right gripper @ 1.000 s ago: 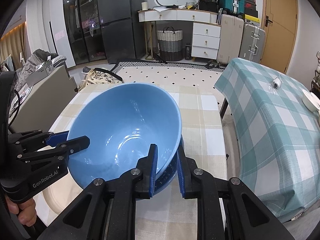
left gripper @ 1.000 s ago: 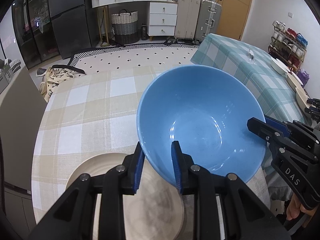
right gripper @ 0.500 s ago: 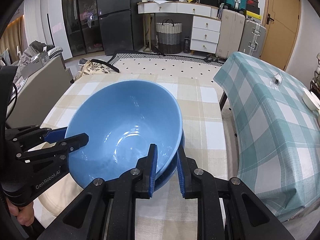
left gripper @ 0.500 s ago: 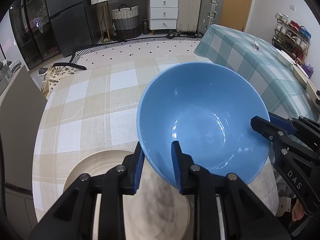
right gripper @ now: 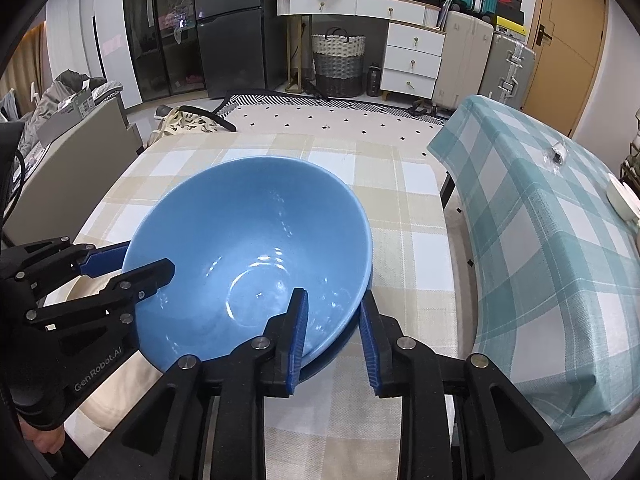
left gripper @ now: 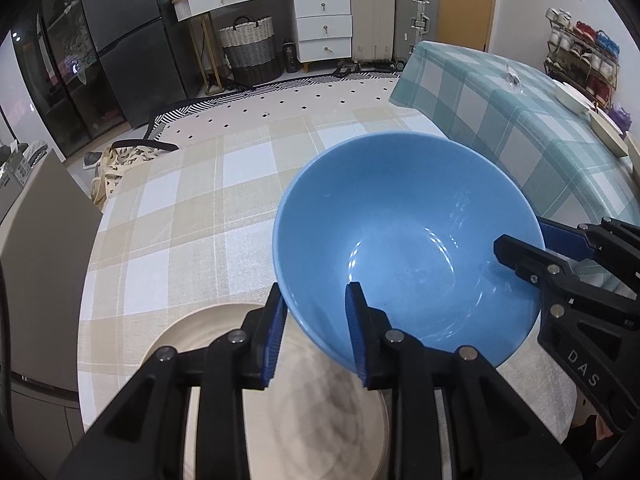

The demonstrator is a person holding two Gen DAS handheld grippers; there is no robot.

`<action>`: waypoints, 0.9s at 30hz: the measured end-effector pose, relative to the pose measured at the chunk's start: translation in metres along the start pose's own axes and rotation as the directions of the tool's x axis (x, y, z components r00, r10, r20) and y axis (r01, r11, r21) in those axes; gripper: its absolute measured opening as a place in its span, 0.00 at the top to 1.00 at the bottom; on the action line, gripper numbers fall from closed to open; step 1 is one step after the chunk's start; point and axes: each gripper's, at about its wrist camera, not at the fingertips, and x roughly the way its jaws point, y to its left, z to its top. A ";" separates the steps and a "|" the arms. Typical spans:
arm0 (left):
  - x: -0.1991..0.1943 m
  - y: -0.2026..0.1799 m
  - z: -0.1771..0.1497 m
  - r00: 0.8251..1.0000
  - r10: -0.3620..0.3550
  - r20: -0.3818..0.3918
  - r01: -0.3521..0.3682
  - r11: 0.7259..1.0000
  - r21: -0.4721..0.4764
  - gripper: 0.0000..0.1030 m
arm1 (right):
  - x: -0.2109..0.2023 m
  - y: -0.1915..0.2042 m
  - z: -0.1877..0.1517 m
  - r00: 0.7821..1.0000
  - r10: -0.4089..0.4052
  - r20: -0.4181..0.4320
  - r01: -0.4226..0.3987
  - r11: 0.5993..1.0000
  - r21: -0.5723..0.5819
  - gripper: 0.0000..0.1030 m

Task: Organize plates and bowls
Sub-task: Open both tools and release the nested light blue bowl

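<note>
Blue bowl (left gripper: 404, 240) rim is straddled by left gripper (left gripper: 316, 332) and right gripper (right gripper: 332, 332); both jaws, just opened, are slack, unclamped.

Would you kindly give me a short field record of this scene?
Held item: blue bowl, tilted, over a second blue bowl
Left gripper: straddles the rim; grip unclear
Right gripper: jaws just opening, rim between them, pads off it
Nearby: beige plate on checked tablecloth
</note>
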 end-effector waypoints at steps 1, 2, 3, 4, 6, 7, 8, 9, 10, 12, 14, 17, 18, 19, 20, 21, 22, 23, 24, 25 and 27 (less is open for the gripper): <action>0.000 0.000 0.000 1.000 0.001 0.000 -0.001 1.000 0.002 0.72 | 0.000 0.001 0.000 1.000 0.000 0.001 0.000 1.000 -0.005 0.71; 0.000 0.000 0.000 1.000 0.002 -0.001 -0.002 1.000 0.003 0.72 | 0.000 0.001 -0.001 1.000 -0.001 0.001 0.001 1.000 -0.008 0.69; 0.001 0.000 0.000 1.000 0.004 -0.001 -0.004 1.000 0.003 0.72 | 0.001 0.002 -0.001 1.000 -0.007 0.001 0.007 1.000 -0.014 0.69; 0.001 0.000 0.000 1.000 0.004 -0.001 -0.004 1.000 0.004 0.72 | 0.001 0.004 -0.002 1.000 -0.009 0.002 0.009 1.000 -0.019 0.68; 0.002 0.000 0.000 1.000 0.003 -0.007 -0.003 1.000 0.007 0.72 | 0.001 0.005 -0.002 1.000 -0.010 0.002 0.010 1.000 -0.023 0.67; 0.003 0.001 0.000 1.000 0.000 -0.012 0.000 1.000 0.005 0.71 | 0.001 0.005 -0.002 1.000 -0.013 0.001 0.014 0.999 -0.030 0.66; 0.003 0.001 -0.001 1.000 -0.002 -0.013 0.002 1.000 0.004 0.71 | 0.001 0.006 -0.003 1.000 -0.022 0.001 0.022 0.999 -0.038 0.66; 0.003 0.001 -0.001 1.000 -0.003 -0.016 0.003 1.000 0.005 0.71 | 0.001 0.008 -0.003 1.000 -0.032 0.002 0.032 0.998 -0.050 0.66; 0.004 0.001 -0.001 1.000 -0.004 -0.018 0.004 1.000 0.005 0.71 | 0.002 0.009 -0.004 0.999 -0.036 0.003 0.036 0.998 -0.056 0.66; 0.004 0.001 -0.001 1.000 -0.005 -0.021 0.006 1.000 0.008 0.70 | 0.002 0.010 -0.004 0.999 -0.044 0.001 0.044 0.997 -0.064 0.66; 0.005 0.002 -0.001 1.000 -0.013 -0.027 0.013 1.000 0.003 0.68 | 0.003 0.012 -0.004 0.998 -0.057 -0.001 0.057 0.995 -0.081 0.65; 0.007 0.006 -0.002 0.998 -0.036 -0.043 0.035 0.999 -0.018 0.66 | 0.005 0.013 -0.005 0.998 -0.066 -0.002 0.065 0.993 -0.095 0.63; 0.008 0.008 -0.002 0.998 -0.039 -0.048 0.038 0.999 -0.027 0.64 | 0.004 0.013 -0.006 0.998 -0.068 0.000 0.068 0.993 -0.100 0.61; 0.008 0.010 -0.002 0.998 -0.040 -0.051 0.038 0.999 -0.033 0.58 | 0.005 0.013 -0.006 0.997 -0.076 0.002 0.076 0.991 -0.108 0.59; 0.008 0.012 -0.002 0.998 -0.042 -0.053 0.040 0.998 -0.039 0.55 | 0.005 0.014 -0.007 0.996 -0.086 0.006 0.086 0.990 -0.115 0.54; 0.008 0.014 -0.002 0.997 -0.047 -0.057 0.044 0.998 -0.048 0.54 | 0.005 0.013 -0.007 0.996 -0.089 0.007 0.089 0.989 -0.116 0.51; 0.009 0.017 -0.002 0.997 -0.055 -0.059 0.051 0.997 -0.061 0.52 | 0.005 0.012 -0.006 0.996 -0.086 0.004 0.086 0.990 -0.111 0.50; 0.009 0.019 -0.002 0.996 -0.061 -0.061 0.057 0.996 -0.070 0.48 | 0.005 0.010 -0.006 0.997 -0.080 0.002 0.079 0.991 -0.105 0.46; 0.009 0.021 -0.002 0.996 -0.073 -0.059 0.068 0.995 -0.079 0.47 | 0.005 0.007 -0.006 0.997 -0.074 0.002 0.074 0.993 -0.095 0.39; 0.008 0.022 -0.002 0.995 -0.082 -0.060 0.077 0.993 -0.086 0.47 | 0.004 0.005 -0.005 0.998 -0.066 0.004 0.066 0.994 -0.082 0.34; 0.007 0.025 -0.001 0.994 -0.089 -0.059 0.084 0.992 -0.091 0.45 | 0.001 -0.001 -0.004 0.999 -0.039 0.015 0.040 0.998 -0.052 0.22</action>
